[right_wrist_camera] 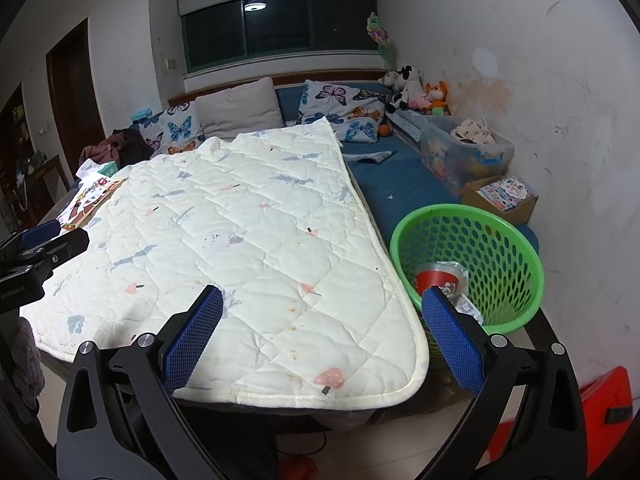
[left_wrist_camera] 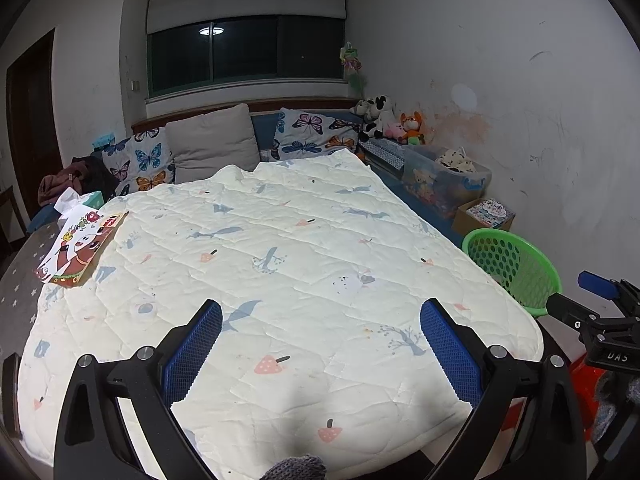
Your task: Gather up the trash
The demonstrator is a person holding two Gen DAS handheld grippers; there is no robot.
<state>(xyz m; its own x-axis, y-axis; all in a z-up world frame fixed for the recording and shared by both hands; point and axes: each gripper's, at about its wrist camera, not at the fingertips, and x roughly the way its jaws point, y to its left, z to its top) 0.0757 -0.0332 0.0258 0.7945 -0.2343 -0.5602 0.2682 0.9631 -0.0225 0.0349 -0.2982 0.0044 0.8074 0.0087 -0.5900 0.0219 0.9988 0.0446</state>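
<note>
A green perforated basket (right_wrist_camera: pixel 468 264) stands on the bed's right side beside the white quilt (right_wrist_camera: pixel 248 240); a red-and-clear wrapper (right_wrist_camera: pixel 438 276) and other trash lie inside it. The basket also shows in the left wrist view (left_wrist_camera: pixel 512 268). My left gripper (left_wrist_camera: pixel 320 320) is open and empty above the quilt's (left_wrist_camera: pixel 280 264) near end. My right gripper (right_wrist_camera: pixel 320 304) is open and empty above the quilt's near right corner, its right finger (right_wrist_camera: pixel 452 344) just in front of the basket. A colourful cartoon paper (left_wrist_camera: pixel 76 248) and a tissue pack (left_wrist_camera: pixel 94 200) lie at the quilt's far left.
Butterfly pillows (right_wrist_camera: pixel 344 108) and a grey pillow (left_wrist_camera: pixel 216 144) line the headboard. Plush toys (right_wrist_camera: pixel 416 92), a clear storage bin (right_wrist_camera: pixel 464 148) and a cardboard box (right_wrist_camera: pixel 500 196) stand along the right wall. A red object (right_wrist_camera: pixel 560 424) is on the floor at right.
</note>
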